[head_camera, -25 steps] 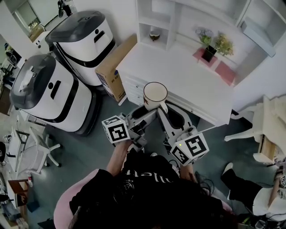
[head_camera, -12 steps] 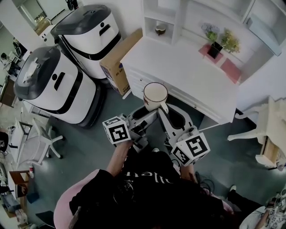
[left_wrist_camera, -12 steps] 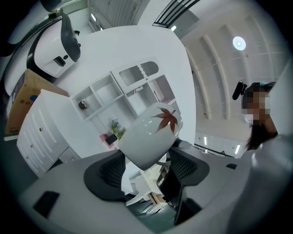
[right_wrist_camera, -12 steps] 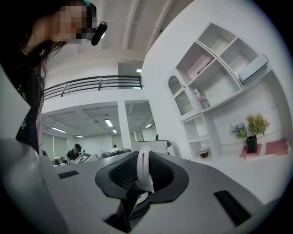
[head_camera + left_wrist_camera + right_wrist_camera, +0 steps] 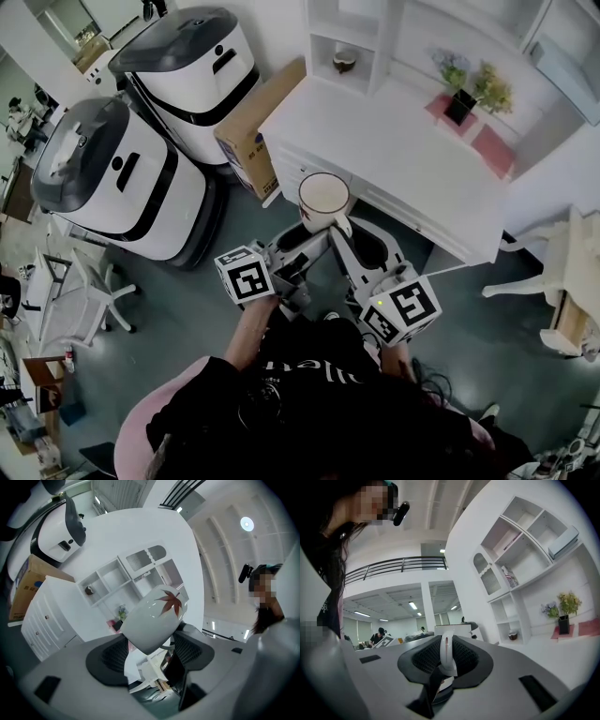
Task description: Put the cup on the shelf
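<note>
Cup [image 5: 324, 197], white with a red maple leaf on its side, is held in the air in front of the white desk [image 5: 394, 159], over the dark floor, and is not yet on the shelf unit [image 5: 375, 37].

Right gripper [image 5: 446, 660]: jaws pinched together on the cup's handle [image 5: 445, 651], which stands upright between the pads.

Left gripper [image 5: 149, 651]: jaws stand wide with the cup's lower body seated between them. Both pads appear to touch it. The cup is tilted in this view.

Small bowl [image 5: 344, 59] sits in a lower cubby of the shelf unit. Potted plant [image 5: 461, 94] stands at the back of the desk. Cardboard box [image 5: 258, 131] leans against the desk's left end, beside two white-and-grey machines [image 5: 112, 178].

Against one second ago: cup and both grippers hold the same spot in the head view with the grip unchanged, while desk, shelf unit and box have slid up and to the right. The legs of a seated person, then at lower right, have left the frame.
</note>
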Action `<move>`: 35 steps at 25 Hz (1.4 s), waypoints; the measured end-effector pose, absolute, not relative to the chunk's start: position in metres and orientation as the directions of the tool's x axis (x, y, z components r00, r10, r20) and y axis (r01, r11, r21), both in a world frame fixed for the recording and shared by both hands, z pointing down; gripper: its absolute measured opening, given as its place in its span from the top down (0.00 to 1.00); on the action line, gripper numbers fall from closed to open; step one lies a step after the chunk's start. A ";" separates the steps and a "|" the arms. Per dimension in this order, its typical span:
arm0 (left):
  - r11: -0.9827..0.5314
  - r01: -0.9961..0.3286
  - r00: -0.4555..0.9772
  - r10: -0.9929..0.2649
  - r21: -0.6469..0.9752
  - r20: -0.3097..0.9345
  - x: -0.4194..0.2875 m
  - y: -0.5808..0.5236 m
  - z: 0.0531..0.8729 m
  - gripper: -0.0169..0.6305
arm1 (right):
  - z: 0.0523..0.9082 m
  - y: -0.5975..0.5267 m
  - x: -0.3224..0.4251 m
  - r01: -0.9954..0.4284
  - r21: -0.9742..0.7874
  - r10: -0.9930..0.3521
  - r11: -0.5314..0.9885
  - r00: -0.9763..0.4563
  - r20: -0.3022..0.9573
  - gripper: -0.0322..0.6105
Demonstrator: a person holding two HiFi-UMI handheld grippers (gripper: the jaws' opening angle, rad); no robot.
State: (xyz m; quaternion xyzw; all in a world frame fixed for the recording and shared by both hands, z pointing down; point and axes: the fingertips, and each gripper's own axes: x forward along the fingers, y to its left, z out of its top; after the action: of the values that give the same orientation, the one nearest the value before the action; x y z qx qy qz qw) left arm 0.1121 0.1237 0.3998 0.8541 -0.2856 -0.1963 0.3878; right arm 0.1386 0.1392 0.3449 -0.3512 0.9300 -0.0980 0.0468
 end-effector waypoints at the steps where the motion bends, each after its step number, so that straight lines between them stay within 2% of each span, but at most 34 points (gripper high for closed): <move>1: -0.537 -0.334 0.760 -0.639 0.775 -0.115 0.107 0.118 0.400 0.50 | 0.345 0.133 0.133 -0.644 -0.214 -0.662 0.734 -0.749 -0.018 0.81; 26: -0.596 -0.268 0.830 -0.542 0.757 -0.132 -0.089 -0.098 0.396 0.50 | 0.342 -0.078 -0.066 -0.735 -0.208 -0.748 0.646 -0.664 0.024 0.81; 35: -0.622 -0.218 0.868 -0.477 0.752 -0.142 -0.117 -0.130 0.408 0.50 | 0.351 -0.109 -0.097 -0.777 -0.207 -0.788 0.594 -0.614 0.048 0.81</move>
State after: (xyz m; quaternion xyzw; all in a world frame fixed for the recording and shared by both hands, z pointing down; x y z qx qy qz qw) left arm -0.1165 -0.1304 0.4075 0.8850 -0.1962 -0.1664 0.3881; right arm -0.0968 -0.1088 0.3513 -0.4384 0.8924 -0.1043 0.0242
